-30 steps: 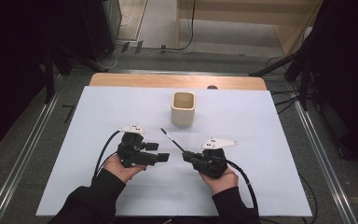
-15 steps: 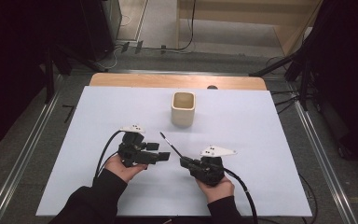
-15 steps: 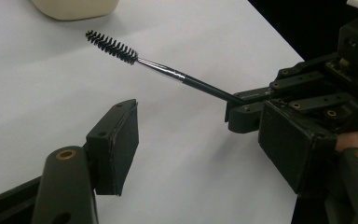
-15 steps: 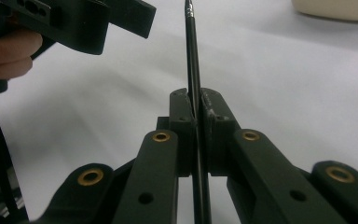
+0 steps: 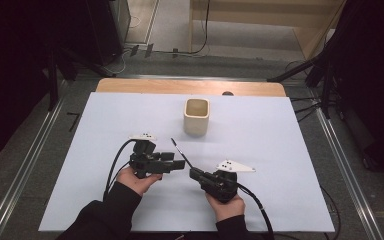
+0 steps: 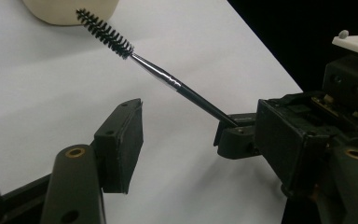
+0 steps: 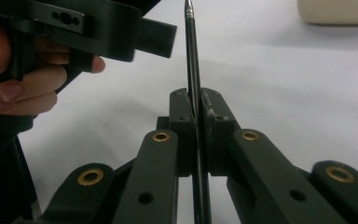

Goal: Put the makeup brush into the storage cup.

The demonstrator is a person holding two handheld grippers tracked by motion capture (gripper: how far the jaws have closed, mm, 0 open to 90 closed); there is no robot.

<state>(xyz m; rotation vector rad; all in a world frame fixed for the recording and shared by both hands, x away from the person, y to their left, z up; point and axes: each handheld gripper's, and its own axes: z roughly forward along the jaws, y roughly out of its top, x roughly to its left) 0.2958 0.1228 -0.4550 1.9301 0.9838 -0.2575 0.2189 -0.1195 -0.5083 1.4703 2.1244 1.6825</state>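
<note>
A thin black bottle brush [image 5: 180,150] points up and left toward a cream cup [image 5: 196,116]. My right gripper [image 5: 196,174] is shut on its handle [image 7: 189,46], the two jaws pressed together around it [image 7: 195,100]. My left gripper [image 5: 177,162] sits just left of the brush. Its jaws have just been closing a little and still stand apart [image 6: 200,135]; the handle [image 6: 200,100] passes between them untouched. The bristles [image 6: 105,32] hover next to the cup's base [image 6: 70,11]. The left gripper's jaw [image 7: 121,32] and the hand holding it [image 7: 23,79] show at the upper left of the right gripper view.
A white sheet [image 5: 280,150] covers the table, with a wooden strip [image 5: 190,86] along the far edge. Metal rails [image 5: 340,165] run down both sides. Cables trail from each gripper toward the near edge.
My right gripper has slid a little toward the near edge, taking the brush with it. The left hand has stayed put and its jaws have narrowed slightly.
</note>
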